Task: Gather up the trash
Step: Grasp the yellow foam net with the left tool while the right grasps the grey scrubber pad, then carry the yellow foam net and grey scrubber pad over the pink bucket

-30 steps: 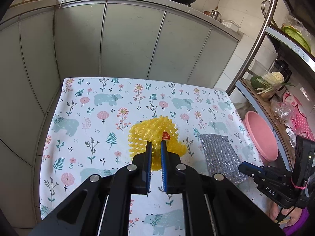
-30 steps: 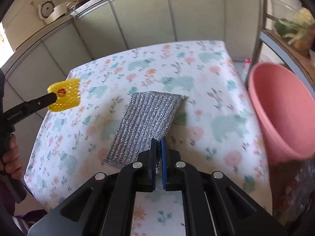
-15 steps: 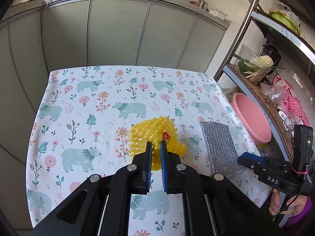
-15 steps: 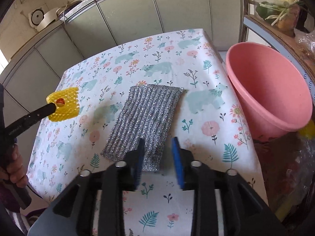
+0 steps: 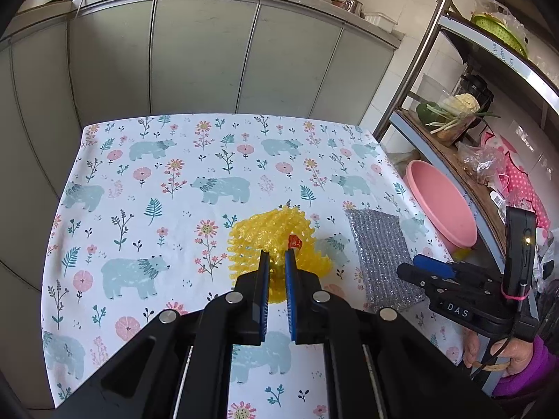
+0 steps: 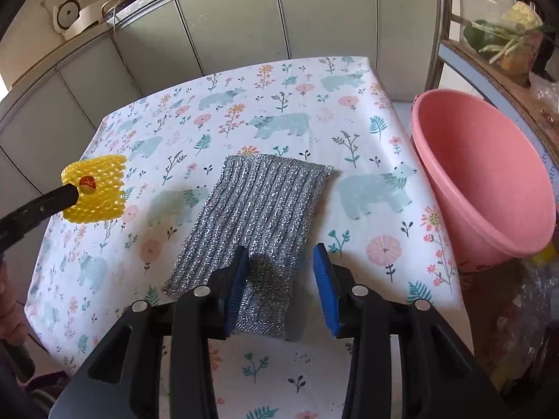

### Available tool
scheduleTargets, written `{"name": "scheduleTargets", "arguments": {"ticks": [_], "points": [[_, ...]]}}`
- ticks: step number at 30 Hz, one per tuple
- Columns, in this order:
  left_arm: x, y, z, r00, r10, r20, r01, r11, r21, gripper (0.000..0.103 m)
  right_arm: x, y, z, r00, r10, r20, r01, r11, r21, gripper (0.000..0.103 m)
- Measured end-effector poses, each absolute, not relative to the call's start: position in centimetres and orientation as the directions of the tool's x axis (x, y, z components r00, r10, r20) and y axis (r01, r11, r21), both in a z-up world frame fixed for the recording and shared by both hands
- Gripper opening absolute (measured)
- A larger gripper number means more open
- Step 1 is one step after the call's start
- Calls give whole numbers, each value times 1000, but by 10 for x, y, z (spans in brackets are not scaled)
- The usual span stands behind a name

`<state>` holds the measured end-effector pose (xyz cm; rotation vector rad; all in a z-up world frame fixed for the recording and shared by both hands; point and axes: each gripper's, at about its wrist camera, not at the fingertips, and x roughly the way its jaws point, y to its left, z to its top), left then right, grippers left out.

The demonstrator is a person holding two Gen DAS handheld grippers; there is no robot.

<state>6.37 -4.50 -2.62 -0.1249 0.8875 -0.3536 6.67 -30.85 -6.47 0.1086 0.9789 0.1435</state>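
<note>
My left gripper (image 5: 276, 262) is shut on a yellow foam fruit net (image 5: 272, 237) with a red sticker and holds it above the table. In the right wrist view the net (image 6: 96, 188) hangs from the left gripper (image 6: 71, 193) at the left. A silver glittery cloth (image 6: 255, 209) lies flat on the floral tablecloth (image 6: 279, 111). My right gripper (image 6: 281, 262) is open, its blue-padded jaws standing wide over the cloth's near end. The cloth also shows in the left wrist view (image 5: 380, 255), with the right gripper (image 5: 426, 269) over its near end.
A pink plastic basin (image 6: 485, 178) sits off the table's right edge, also in the left wrist view (image 5: 440, 206). A metal shelf rack (image 5: 464, 111) with vegetables and bags stands to the right. Grey cabinets (image 5: 209, 59) are behind the table.
My right gripper has opened and let go of the silver cloth, which now lies on the table. My left gripper has lifted and drawn back with the yellow net still held.
</note>
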Motion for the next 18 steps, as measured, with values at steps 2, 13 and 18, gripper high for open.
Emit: {"name": "scheduleTargets", "arguments": {"ticks": [2,13,18], "points": [[64,-45,-27,574,-353,-738,249,935,-253,8,64,-307,-66,562,161,-811,-77,987,143,38],[62,-59,-18,576,-363,-733,282,929,-239,8,50,-311,-42,618,248,-746,-131,968,214,10],[63,-72,-9,584,-373,-721,304,924,-231,8,44,-322,-19,664,269,-698,-143,961,235,10]]}}
